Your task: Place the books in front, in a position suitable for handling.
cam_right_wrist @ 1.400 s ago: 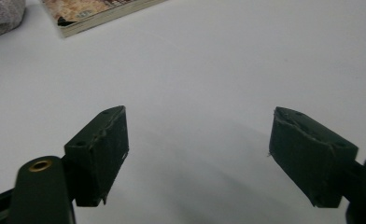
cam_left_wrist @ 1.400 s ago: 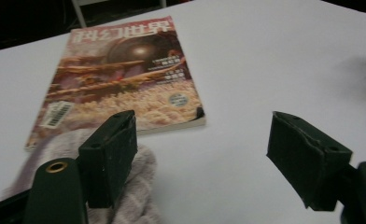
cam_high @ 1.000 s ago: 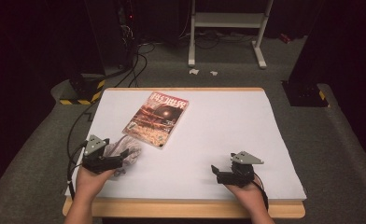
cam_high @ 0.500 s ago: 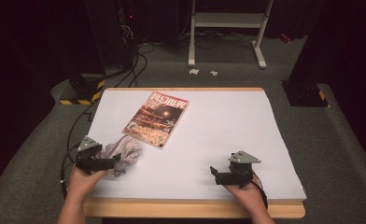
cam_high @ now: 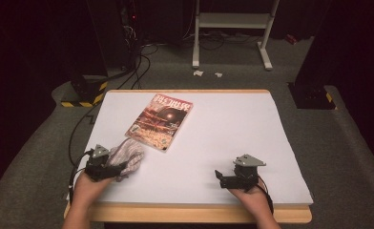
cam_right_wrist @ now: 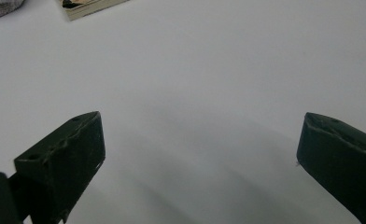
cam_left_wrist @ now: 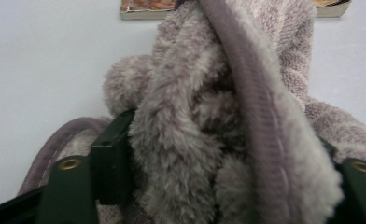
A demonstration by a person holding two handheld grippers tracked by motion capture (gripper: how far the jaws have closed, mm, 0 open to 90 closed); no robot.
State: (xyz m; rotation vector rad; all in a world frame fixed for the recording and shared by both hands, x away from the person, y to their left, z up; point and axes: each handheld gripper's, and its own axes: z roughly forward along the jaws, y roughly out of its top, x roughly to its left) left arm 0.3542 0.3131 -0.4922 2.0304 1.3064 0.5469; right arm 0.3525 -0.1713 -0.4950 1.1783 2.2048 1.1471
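Cloth (cam_high: 127, 156) sits bunched at lower left of the bench (cam_high: 223, 143), just below the book (cam_high: 159, 121), now pinched in the left gripper (cam_high: 109, 168) jaws, which have closed in; lifting looks next. Right gripper (cam_high: 219, 179) idles, jaws spread.

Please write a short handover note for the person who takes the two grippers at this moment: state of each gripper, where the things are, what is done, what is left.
Left gripper: shut on the fluffy grey cloth, which bunches between its jaws at the near left of the table.
Right gripper: open, holds nothing, low over bare table at the near right.
Magazine: lies flat just beyond the cloth, toward the far left; whether the cloth touches it I cannot tell.
Done: cloth is gripped.
Left: probably to carry or spread the cloth; the right gripper is free to help.
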